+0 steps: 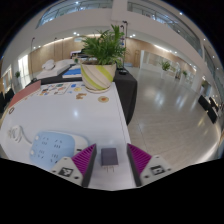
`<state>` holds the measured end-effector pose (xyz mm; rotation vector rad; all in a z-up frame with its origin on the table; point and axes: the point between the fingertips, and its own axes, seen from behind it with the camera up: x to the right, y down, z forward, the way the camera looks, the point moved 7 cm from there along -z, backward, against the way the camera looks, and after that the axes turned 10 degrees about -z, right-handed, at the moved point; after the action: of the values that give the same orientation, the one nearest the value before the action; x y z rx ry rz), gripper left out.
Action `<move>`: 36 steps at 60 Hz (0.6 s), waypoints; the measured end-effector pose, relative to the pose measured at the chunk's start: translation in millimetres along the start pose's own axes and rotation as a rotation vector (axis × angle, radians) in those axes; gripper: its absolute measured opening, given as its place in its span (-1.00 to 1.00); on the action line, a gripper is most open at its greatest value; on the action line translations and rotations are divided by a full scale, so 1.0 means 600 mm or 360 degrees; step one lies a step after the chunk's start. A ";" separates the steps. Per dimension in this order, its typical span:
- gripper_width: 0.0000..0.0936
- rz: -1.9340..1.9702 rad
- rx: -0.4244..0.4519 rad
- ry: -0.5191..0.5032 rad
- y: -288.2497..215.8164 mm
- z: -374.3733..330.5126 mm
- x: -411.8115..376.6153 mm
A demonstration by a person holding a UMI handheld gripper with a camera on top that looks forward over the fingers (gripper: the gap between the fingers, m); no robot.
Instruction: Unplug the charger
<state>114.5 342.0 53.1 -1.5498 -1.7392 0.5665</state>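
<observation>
A small dark grey charger (110, 157) lies on the white table (70, 115), its two metal prongs pointing back toward the camera. It is out of the pale blue-white power strip (46, 148), which lies on the table left of the left finger. My gripper (111, 160) is open. The charger sits between the purple pads (85, 158) with a gap on each side, and neither finger touches it.
A leafy plant in a yellow pot (98, 76) stands further along the table, with small round items (103, 98) and flat papers (55, 90) near it. The table's right edge (128, 125) drops to a shiny floor (170, 110). A dark table (126, 82) stands behind.
</observation>
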 end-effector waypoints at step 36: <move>0.81 0.0143 -0.0076 -0.0087 0.071 -0.590 -0.081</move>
<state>410.7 252.5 237.2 -1.6670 -1.7423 0.6212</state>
